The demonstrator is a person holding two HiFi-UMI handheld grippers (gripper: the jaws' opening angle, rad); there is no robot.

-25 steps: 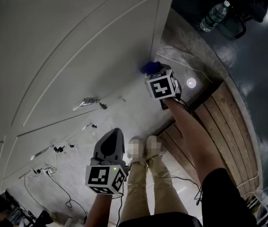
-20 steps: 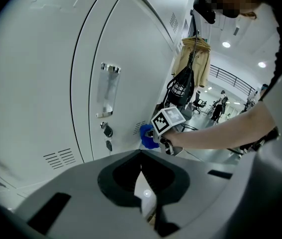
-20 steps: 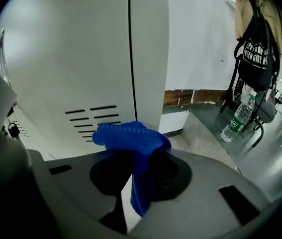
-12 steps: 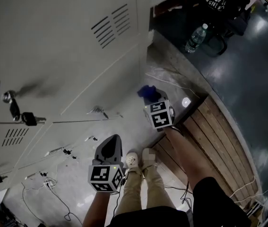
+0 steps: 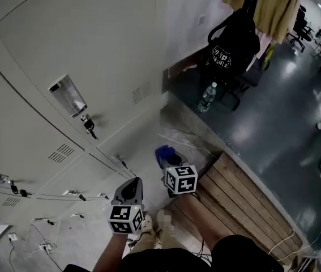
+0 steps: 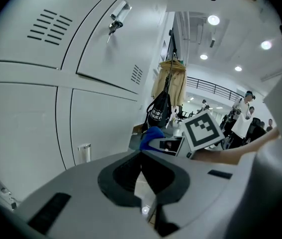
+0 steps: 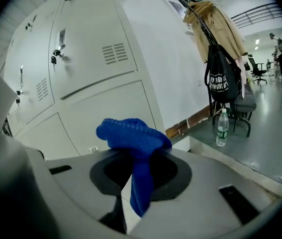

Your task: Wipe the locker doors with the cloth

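Observation:
Pale grey locker doors [image 5: 64, 50] fill the left of the head view, one with a key hanging in its lock [image 5: 88, 123]. My right gripper [image 5: 170, 164] is shut on a blue cloth [image 5: 163, 153], held low and a short way off the lower doors. In the right gripper view the cloth [image 7: 131, 133] bunches above the jaws and hangs down between them, with the doors [image 7: 96, 59] beyond. My left gripper [image 5: 133, 185] is lower left, shut and empty. In the left gripper view [image 6: 141, 154] its tips meet, and the cloth [image 6: 152, 136] shows ahead.
A black backpack [image 5: 234, 44] sits on a chair by the wall, under a hanging tan coat [image 5: 273, 4]. A water bottle [image 5: 206, 97] stands on the dark floor. Wooden planks [image 5: 245, 203] lie at the right of my legs. Cables [image 5: 41, 245] trail along the locker base.
The head view has swung upward, bringing upper locker doors, the backpack and coat into sight. Both grippers now sit lower and smaller in it. The right gripper still holds the cloth.

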